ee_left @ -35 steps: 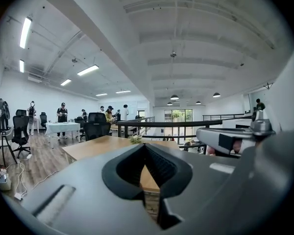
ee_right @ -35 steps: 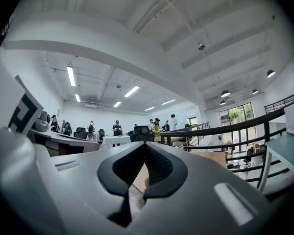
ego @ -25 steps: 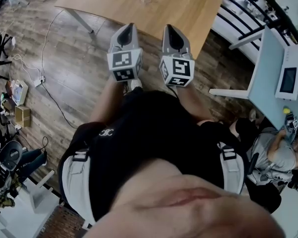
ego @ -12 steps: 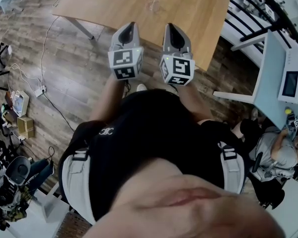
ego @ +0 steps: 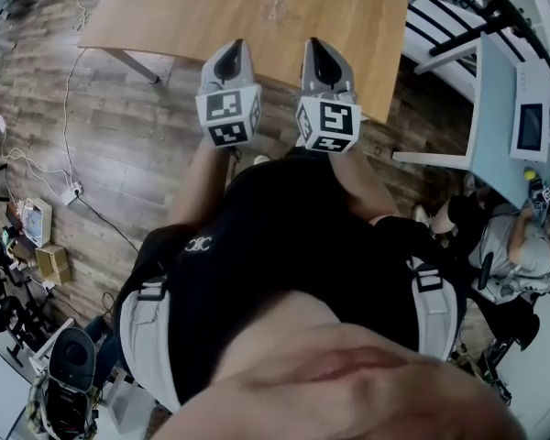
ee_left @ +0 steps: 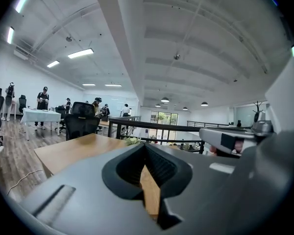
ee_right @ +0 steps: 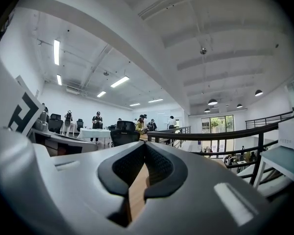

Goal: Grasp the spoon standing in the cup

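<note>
A clear cup stands on the wooden table at the top of the head view; it is faint, and I cannot make out a spoon in it. My left gripper and right gripper are held side by side in front of my body, over the table's near edge and short of the cup. In the left gripper view the jaws meet at the tip with nothing between them. The right gripper's jaws are likewise closed and empty. Both gripper views look level across the office, and the cup does not show in them.
A black railing runs along the table's right side. A person sits at a pale blue desk on the right. Cables and a power strip lie on the wood floor at left, near boxes. An office chair stands beyond the table.
The table has slid lower and nearer in the head view as I step forward. Both grippers stay side by side and shut, now over the table's near edge.
</note>
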`<state>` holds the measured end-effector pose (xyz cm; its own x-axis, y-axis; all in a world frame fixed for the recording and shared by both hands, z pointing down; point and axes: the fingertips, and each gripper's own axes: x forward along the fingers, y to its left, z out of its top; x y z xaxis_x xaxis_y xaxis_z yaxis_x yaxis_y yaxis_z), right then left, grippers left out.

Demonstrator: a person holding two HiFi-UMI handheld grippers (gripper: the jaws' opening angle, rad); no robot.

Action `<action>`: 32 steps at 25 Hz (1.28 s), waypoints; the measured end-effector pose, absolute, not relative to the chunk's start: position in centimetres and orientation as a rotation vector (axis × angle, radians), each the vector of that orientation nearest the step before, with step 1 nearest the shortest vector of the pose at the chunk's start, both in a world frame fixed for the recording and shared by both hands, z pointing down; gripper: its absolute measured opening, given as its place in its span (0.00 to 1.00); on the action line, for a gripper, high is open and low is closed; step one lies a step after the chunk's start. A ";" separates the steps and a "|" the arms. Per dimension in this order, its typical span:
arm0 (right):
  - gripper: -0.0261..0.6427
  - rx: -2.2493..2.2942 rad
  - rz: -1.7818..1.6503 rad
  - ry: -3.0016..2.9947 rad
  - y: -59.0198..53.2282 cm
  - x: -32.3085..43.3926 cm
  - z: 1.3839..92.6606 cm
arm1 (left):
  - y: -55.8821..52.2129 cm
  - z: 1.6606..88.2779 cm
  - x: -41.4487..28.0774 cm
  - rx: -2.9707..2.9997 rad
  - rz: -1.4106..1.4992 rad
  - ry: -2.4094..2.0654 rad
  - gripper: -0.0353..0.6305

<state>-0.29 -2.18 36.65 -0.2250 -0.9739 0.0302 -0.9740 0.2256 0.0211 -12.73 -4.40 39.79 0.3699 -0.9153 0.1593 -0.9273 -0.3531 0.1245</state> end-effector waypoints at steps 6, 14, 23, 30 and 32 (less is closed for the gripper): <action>0.04 1.937 0.062 -2.406 -3.9 -0.5 37.2 | -5.9 40.1 -12.5 2.440 0.098 -1.605 0.07; 0.04 1.924 0.061 -2.402 -7.2 -0.4 37.3 | -7.6 40.3 -12.8 2.414 0.075 -1.628 0.07; 0.04 1.897 0.113 -2.399 -11.1 -0.4 38.8 | -11.5 42.0 -12.3 2.400 0.145 -1.607 0.07; 0.04 1.894 0.202 -2.386 -15.4 2.2 39.8 | -15.5 41.5 -9.6 2.405 0.153 -1.593 0.07; 0.04 1.875 0.159 -2.376 -16.7 2.6 39.8 | -16.6 41.6 -9.0 2.397 0.160 -1.602 0.07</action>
<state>2.55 -16.66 39.75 -0.2307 -0.9612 0.1511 -0.9728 0.2313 -0.0137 -9.02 -16.60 41.56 0.3882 -0.8923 0.2303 -0.9203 -0.3621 0.1482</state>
